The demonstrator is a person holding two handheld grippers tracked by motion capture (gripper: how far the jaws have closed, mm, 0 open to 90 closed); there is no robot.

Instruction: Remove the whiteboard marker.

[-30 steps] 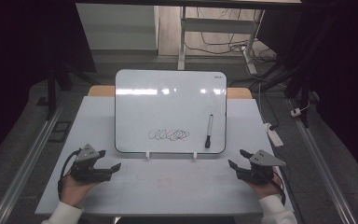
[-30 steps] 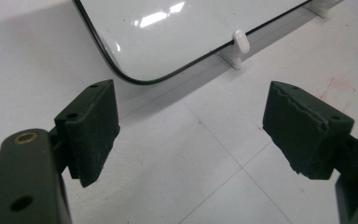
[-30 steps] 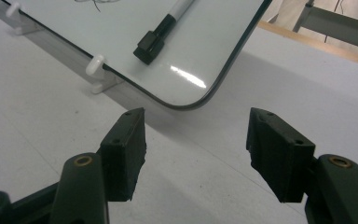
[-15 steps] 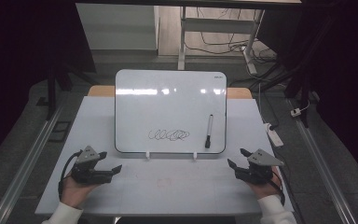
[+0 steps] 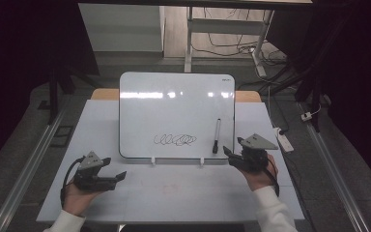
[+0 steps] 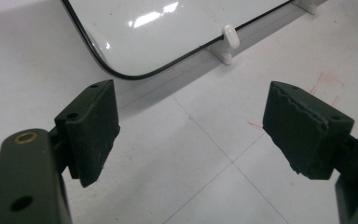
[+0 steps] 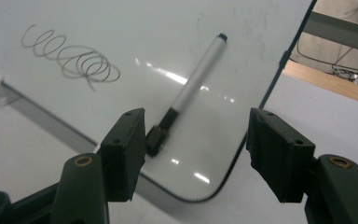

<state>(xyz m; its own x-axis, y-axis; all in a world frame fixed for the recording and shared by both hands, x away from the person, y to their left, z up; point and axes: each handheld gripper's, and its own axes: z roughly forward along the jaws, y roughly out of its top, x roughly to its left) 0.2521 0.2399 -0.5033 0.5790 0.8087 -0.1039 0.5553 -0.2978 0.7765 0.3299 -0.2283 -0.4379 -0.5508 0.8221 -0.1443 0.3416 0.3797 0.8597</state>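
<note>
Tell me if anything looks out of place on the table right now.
Nothing much stands out. The marker lies loose on the whiteboard beside a looping scribble, and faint red marks stain the table.

Whiteboard (image 5: 176, 104) on white table (image 5: 193, 193)

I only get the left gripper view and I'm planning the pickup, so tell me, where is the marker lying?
Observer: The marker lies on the whiteboard, near its lower right corner, with its dark end toward the person.
Operator: Does the right gripper have it?
Observer: No. The right gripper is open, and the marker's dark end sits close beside one jaw, not gripped.
Operator: Is anything drawn on the board?
Observer: Yes, a looped scribble sits just left of the marker, low on the board.
</note>
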